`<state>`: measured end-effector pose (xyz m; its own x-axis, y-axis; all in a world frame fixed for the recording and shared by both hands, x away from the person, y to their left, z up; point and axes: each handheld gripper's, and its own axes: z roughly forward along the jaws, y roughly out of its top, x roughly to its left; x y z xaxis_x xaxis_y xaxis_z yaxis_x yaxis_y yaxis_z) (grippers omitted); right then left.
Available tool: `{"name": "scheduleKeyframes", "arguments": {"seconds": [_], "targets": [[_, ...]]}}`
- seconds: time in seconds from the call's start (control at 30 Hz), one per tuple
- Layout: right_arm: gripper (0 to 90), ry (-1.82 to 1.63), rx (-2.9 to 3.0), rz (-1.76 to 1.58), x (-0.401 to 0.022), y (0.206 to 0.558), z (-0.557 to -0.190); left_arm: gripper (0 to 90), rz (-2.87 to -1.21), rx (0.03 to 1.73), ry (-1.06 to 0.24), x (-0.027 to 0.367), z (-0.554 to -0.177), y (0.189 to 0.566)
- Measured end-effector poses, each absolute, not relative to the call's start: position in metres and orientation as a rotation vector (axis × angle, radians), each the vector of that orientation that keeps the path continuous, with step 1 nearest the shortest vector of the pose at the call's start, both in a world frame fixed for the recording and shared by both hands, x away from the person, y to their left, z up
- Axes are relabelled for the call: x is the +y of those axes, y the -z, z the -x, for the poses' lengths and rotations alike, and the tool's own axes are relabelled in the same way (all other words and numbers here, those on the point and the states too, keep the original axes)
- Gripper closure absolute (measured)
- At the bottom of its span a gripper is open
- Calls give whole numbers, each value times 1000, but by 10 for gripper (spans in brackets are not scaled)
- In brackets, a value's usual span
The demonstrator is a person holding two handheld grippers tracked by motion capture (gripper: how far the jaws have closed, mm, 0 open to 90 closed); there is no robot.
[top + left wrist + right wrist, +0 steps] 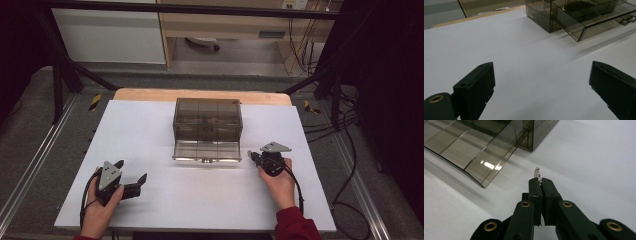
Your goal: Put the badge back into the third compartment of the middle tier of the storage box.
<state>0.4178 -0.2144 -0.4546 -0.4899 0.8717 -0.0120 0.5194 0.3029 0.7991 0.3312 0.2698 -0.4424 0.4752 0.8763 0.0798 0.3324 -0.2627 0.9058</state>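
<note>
The right hand-held gripper (540,180) is closed on a small silver metal piece (537,173), which sticks out past the tips of the jaws; I cannot tell exactly what this piece is. In the high view this right hand-held gripper (253,156) sits at about 4 o'clock from the box (207,120), just beside the right corner of the pulled-out drawer (207,151). The smoky transparent box stands in the middle of the white bench (150,130), and its bottom drawer is pulled out toward the person, probably so that the divided compartments can receive the small piece. The piece is held by its end, I think so it can be lowered into a compartment without the jaws touching the walls. The left hand-held gripper (132,172) rests at 7 o'clock from the box, well apart from it, with its jaws wide open and nothing between them, so it seems only to wait.
</note>
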Motion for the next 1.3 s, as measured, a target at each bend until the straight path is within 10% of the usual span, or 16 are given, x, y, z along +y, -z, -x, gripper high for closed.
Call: {"name": "scheduleKeyframes", "arguments": {"seconds": [1.3], "targets": [[873,-1215,2052,-1074,-203,426,-399,65,-1813,1026,-759,270,-331,442]]}}
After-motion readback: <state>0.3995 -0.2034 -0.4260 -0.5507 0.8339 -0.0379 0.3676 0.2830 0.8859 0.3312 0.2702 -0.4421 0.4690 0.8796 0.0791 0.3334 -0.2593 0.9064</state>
